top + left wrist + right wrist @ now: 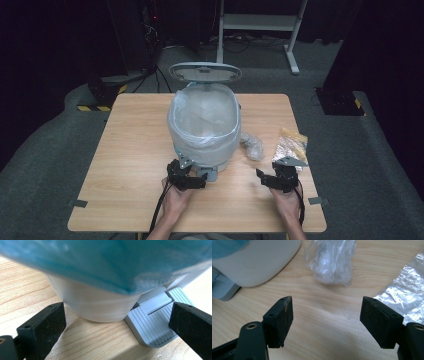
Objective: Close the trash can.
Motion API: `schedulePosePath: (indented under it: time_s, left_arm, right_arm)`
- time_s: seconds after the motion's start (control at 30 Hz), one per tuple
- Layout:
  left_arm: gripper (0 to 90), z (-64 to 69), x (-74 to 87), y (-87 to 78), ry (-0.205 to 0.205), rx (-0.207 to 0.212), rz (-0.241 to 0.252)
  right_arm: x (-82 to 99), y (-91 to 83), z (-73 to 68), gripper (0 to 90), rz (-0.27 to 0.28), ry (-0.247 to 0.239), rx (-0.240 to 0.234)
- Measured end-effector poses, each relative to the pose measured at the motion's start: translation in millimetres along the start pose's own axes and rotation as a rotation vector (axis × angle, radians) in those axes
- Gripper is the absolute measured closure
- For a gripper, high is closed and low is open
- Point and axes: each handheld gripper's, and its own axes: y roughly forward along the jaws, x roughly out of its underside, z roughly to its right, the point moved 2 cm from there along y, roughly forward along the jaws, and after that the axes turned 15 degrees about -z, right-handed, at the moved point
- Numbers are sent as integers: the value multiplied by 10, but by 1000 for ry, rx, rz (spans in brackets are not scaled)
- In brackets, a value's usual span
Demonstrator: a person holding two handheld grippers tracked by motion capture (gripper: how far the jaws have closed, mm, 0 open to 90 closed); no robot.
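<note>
Right hand-held gripper (327, 315): jaws apart, nothing between. Crumpled clear wrapper (330, 261) lies just ahead on the table (135, 165), beside the bin (202, 125). Looks light, soft, slippery; pinch its bunched middle. Left hand-held gripper (117, 322): jaws apart at the bin pedal (152, 322).

The blue bag (120, 262) over the pedal bin (95, 305) blurs out of focus and runs off the left gripper view's top edge. In the right gripper view, the silvery wrapper (405, 293) is cut by the right edge; the crumpled clear plastic's (330, 261) contents stay unreadable.
</note>
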Motion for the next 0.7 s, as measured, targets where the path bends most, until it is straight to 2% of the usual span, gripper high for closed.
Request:
schedulePosePath:
  time_s: [0.33, 0.57, 0.7]
  left_arm:
    - [12, -2, -1, 1, -2, 2, 0]
    - [12, -2, -1, 1, -3, 2, 0]
    - [12, -3, -1, 2, -2, 3, 0]
  right_arm:
    - [-285, 25, -9, 265, 5, -18, 22]
    - [-441, 99, -5, 262, 6, -19, 8]
    - [-543, 127, 12, 259, 18, 12, -8]
